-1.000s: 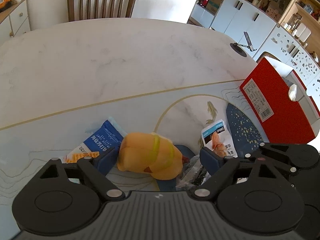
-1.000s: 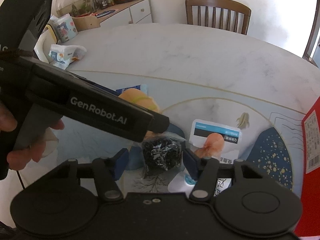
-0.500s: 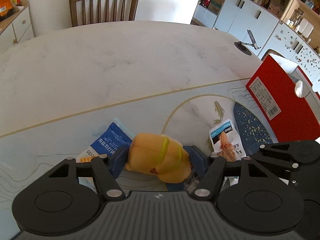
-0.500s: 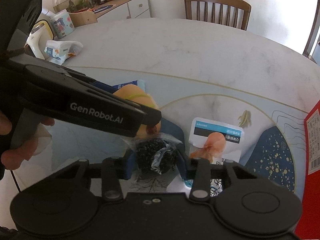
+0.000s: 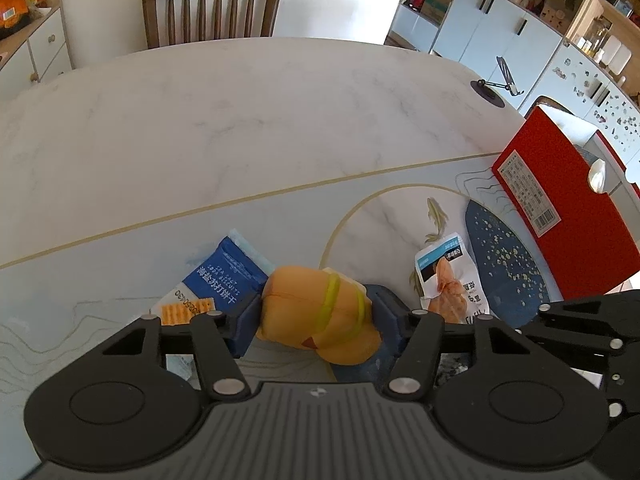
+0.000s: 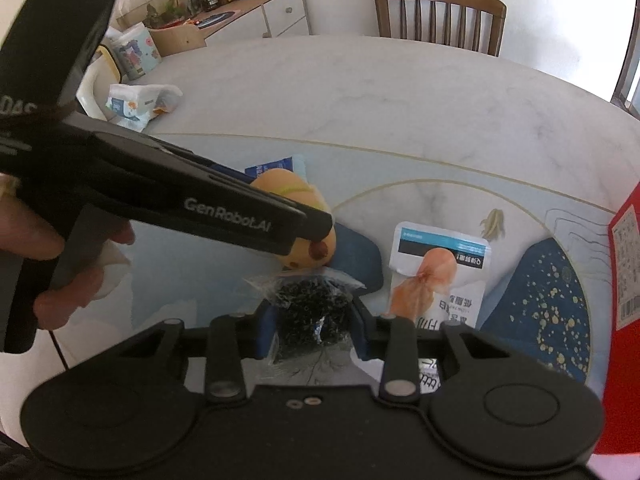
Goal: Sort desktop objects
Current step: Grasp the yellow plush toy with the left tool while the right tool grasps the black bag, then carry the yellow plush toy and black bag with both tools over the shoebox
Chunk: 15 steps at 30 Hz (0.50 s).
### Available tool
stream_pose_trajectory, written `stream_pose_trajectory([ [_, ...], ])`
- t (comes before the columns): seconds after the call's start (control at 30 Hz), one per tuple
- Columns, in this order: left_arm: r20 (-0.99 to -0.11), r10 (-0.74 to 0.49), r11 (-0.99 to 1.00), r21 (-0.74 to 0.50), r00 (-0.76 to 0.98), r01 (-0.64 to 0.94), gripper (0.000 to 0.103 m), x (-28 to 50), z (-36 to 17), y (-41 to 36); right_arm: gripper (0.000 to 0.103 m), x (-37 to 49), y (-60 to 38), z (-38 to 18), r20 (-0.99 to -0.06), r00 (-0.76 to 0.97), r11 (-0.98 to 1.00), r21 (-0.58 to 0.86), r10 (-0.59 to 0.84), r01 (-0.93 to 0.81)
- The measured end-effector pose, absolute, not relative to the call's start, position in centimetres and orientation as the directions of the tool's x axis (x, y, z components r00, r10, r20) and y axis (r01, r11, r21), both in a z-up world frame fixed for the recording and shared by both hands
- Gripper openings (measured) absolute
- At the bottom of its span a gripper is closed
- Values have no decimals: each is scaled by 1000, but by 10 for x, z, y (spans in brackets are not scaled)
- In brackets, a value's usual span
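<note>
The left tongs [image 5: 316,318] are closing on an orange plush toy [image 5: 320,314] banded with yellow-green elastic; both blue pads [image 5: 246,326] press against its ends, and the toy lies on the patterned mat [image 5: 120,264] that covers the near part of the marble surface [image 5: 240,120]. Just behind the toy, partly under it, sits a blue soda-biscuit packet [image 5: 224,276]; to its right lies a white snack sachet [image 5: 448,276] printed with a pinkish piece of meat, and further right, at the mat's edge, stands a red box [image 5: 568,216] with a barcode label.

The right tongs [image 6: 312,320] are closing too — a clear bag of small black bits [image 6: 308,308] is pinched between their blue pads [image 6: 266,330], its crinkled plastic flaring above them. In the right wrist view the left tool's black body crosses the frame from upper left, held by a hand [image 6: 52,264] whose fingers wrap the grip; its tip covers part of the plush toy, which lies just beyond the black bag.

At the far side of the surface stands a wooden chair [image 5: 212,8]; a wet-wipe pack [image 6: 140,102] rests near the surface's left edge, and a phone stand [image 5: 500,84] perches at the far right rim.
</note>
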State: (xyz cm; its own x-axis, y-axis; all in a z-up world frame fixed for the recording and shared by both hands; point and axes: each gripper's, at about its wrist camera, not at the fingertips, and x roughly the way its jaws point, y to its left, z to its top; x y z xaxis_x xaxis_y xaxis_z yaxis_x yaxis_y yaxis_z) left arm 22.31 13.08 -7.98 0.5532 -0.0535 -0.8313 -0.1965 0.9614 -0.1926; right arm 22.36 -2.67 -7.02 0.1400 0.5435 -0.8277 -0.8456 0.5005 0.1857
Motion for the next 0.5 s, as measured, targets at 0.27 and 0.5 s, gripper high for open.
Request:
stream_pose_trajectory([
  [0.27, -827, -66, 955, -214, 558, -205, 57, 207, -74, 126, 36, 220, -51, -55, -822, 164, 518, 177, 546, -837],
  [0.5, -825, -85, 953, -231, 559, -196, 57, 190, -65, 112, 36, 215, -71, -46, -816, 190, 550, 179, 547, -815],
])
